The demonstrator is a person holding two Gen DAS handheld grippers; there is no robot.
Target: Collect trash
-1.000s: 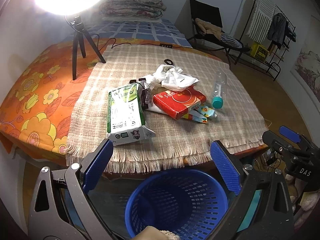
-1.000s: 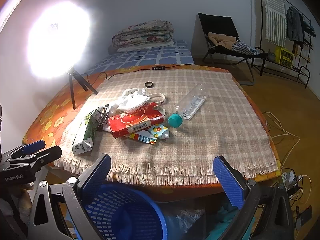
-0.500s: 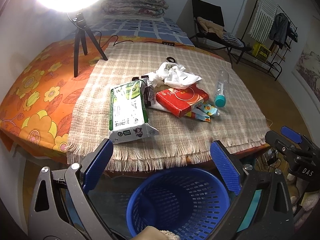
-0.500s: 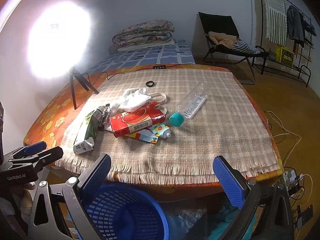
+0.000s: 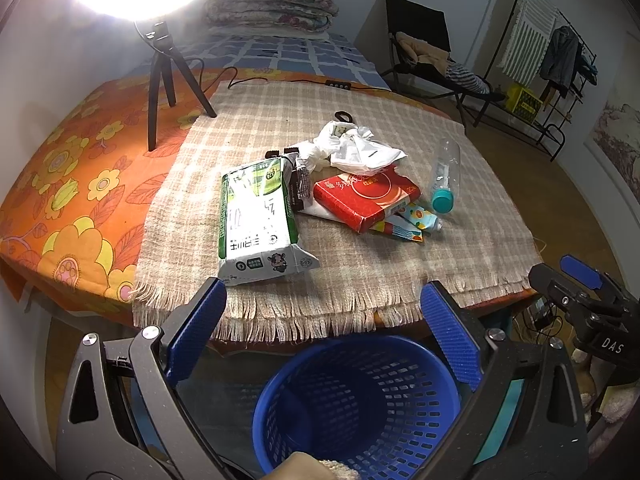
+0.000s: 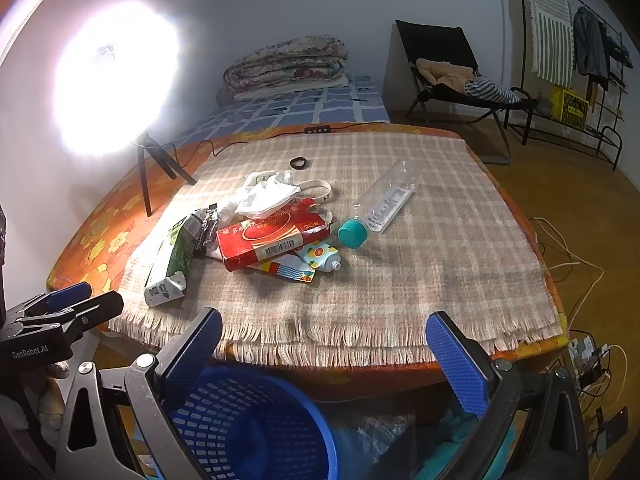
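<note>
Both claws, left point(image 5: 322, 332) & right point(image 6: 324, 354), spread wide, empty, over bin point(image 5: 360, 404). Risk: grabbing carton point(image 5: 256, 220) w/ loose wrapper point(image 5: 300, 186) alongside; bottle point(image 6: 380, 208) may roll.

Bare cloth point(image 6: 420, 280) lies between the near tabletop edge and the trash pile point(image 6: 276, 232). The tripod point(image 5: 160, 80) blocks the far left; the basket point(image 5: 360, 400) stands below the edge.
</note>
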